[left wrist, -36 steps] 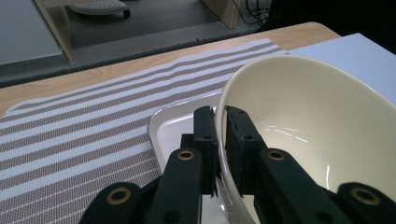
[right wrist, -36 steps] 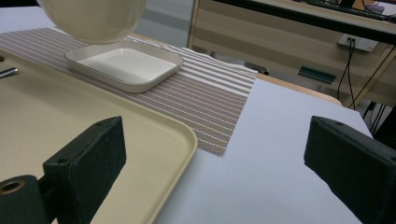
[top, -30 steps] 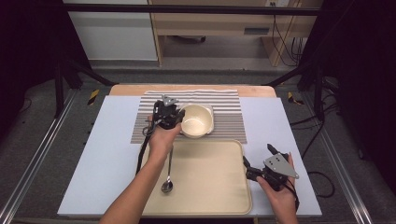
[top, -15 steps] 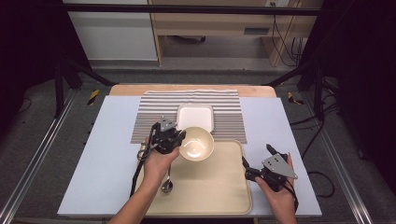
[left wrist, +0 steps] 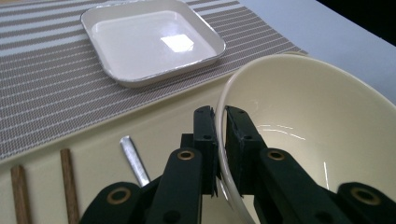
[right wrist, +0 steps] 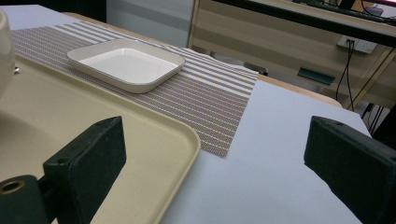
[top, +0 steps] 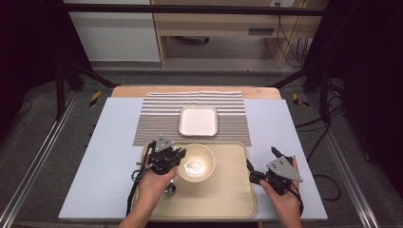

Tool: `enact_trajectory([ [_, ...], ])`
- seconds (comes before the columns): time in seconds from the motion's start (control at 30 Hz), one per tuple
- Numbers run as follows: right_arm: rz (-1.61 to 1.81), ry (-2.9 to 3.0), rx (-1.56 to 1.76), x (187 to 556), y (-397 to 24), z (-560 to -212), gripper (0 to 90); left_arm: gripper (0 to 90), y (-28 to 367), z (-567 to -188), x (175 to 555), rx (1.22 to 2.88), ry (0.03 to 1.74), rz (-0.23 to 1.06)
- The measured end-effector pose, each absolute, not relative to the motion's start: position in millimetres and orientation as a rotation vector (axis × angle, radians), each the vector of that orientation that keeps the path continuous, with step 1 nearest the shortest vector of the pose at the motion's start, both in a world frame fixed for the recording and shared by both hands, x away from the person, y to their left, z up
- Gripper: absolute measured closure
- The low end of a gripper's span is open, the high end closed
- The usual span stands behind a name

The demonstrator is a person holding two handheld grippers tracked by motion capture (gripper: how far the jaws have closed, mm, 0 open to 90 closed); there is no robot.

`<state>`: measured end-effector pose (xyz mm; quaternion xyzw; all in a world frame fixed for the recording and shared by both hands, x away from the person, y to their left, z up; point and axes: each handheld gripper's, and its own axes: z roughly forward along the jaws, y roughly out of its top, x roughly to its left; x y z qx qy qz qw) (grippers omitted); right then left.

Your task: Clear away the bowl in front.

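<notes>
Tray (top: 223, 199) bears one bowl (top: 196, 163), two chopsticks (left wrist: 44, 186).

Cream bowl (top: 196, 163), beige tray (top: 228, 199), grey-striped mat (top: 161, 118)

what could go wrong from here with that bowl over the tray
1. The left tool pinches the bowl by one thin spot of its rim only, so the bowl may tilt or slip out.
2. A spoon and chopsticks lie on the tray right beside the bowl; setting it down there might land it on them and leave it rocking.
3. The right tool sits open at the tray's edge, giving no support.
</notes>
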<state>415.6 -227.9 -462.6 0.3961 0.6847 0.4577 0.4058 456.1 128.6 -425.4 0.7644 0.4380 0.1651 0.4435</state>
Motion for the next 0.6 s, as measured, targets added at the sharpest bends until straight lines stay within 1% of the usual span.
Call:
enact_trajectory([
  [0.17, 1.152, 1.730, 0.999, 415.9, -227.2, -463.0, 5.9, 82.8, 134.7, -431.3, 451.1, 1.895, 1.097, 0.386],
  [0.6, 1.152, 1.730, 1.002, 416.0, -227.9, -463.2, 5.9, 82.8, 130.9, -439.2, 443.6, 1.925, 1.079, 0.352],
])
